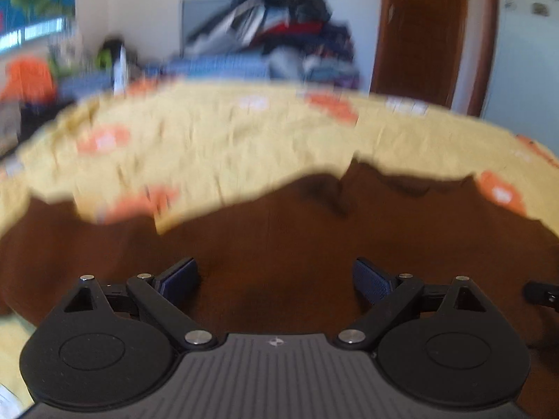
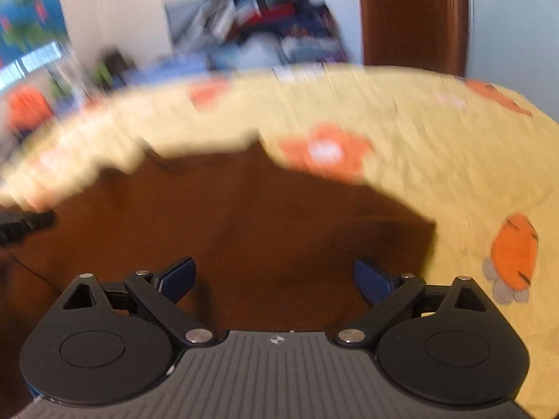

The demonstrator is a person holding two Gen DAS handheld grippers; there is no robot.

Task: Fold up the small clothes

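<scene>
Left gripper [image 1: 276, 281] and right gripper [image 2: 274, 279] gape wide, empty — brown garment [image 1: 279, 230] lies rumpled across lower frame on yellow bedspread [image 1: 209, 146].

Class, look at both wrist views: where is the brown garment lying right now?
The brown garment lies spread on the yellow patterned bedspread, filling the lower middle of both views.

Left tongs [image 1: 276, 279] and right tongs [image 2: 274, 277] tilt downward — jaws spread wide, nothing gripped between them.
</scene>
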